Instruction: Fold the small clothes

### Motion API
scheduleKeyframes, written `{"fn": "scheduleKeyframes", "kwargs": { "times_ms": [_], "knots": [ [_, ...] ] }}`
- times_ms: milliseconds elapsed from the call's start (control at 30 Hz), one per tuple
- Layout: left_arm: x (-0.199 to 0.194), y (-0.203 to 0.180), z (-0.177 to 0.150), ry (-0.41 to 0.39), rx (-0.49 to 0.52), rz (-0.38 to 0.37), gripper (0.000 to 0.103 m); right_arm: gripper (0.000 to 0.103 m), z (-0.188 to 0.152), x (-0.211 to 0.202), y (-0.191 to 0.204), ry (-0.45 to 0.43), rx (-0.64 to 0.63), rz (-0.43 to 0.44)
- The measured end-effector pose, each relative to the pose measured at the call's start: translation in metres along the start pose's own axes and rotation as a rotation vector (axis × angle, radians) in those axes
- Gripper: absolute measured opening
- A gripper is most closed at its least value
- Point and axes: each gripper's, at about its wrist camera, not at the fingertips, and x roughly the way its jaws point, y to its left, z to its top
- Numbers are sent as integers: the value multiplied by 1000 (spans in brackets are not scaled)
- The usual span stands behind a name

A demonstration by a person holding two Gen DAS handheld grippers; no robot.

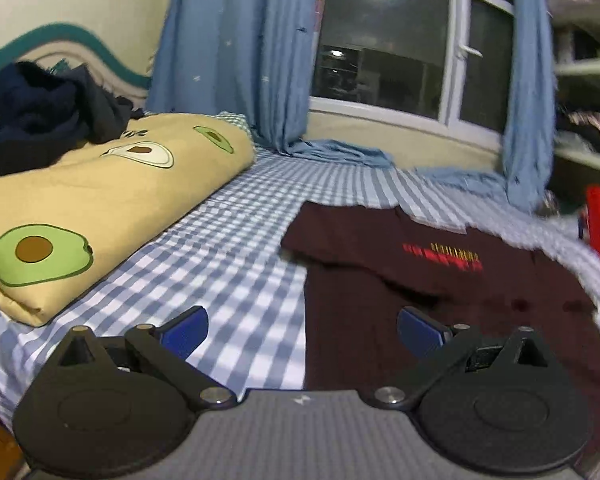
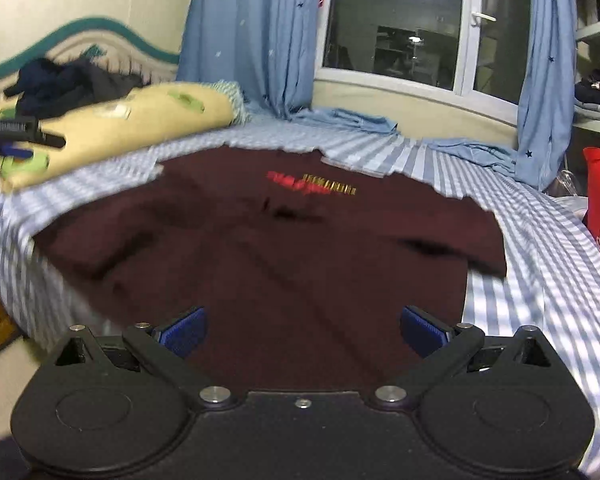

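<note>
Flat on the bed, the maroon shirt (image 2: 284, 248) lies collar toward the window — both grippers' fingers spread wide, empty.

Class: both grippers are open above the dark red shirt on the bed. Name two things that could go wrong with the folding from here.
1. The shirt is already wrinkled and its near edge hangs over the bed edge, so a pull might drag it off.
2. The yellow quilt lies close on one side; a sleeve folded outward may catch it.

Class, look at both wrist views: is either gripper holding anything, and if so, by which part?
Nothing is held. The left gripper and right gripper are both open, with empty jaws; the maroon T-shirt lies spread on the checked bedsheet.
</note>
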Motion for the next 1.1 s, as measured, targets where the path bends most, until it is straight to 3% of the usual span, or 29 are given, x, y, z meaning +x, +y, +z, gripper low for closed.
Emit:
{"fn": "scheduleKeyframes", "kwargs": {
  "times_ms": [167,367,667,733,800,867,900,1100],
  "knots": [
    [-17,-21,-27,37,105,-24,102,102,-25,2,22,7,-50,-13],
    [-33,-37,-48,39,175,-63,102,95,-18,11,55,-62,-154,52],
    [-40,-47,-62,70,233,-78,102,68,6,54,114,-96,-308,137],
    [-41,-46,-62,69,244,-87,102,49,9,66,123,-83,-346,125],
    [-42,-47,-63,70,259,-93,102,41,12,71,126,-85,-342,130],
    [-42,-48,-64,70,278,-101,102,19,15,73,128,-80,-335,134],
    [-43,-48,-65,69,289,-104,102,0,15,71,127,-82,-328,142],
    [-43,-50,-69,67,325,-118,102,0,5,36,123,-158,-371,125]
  ]
}}
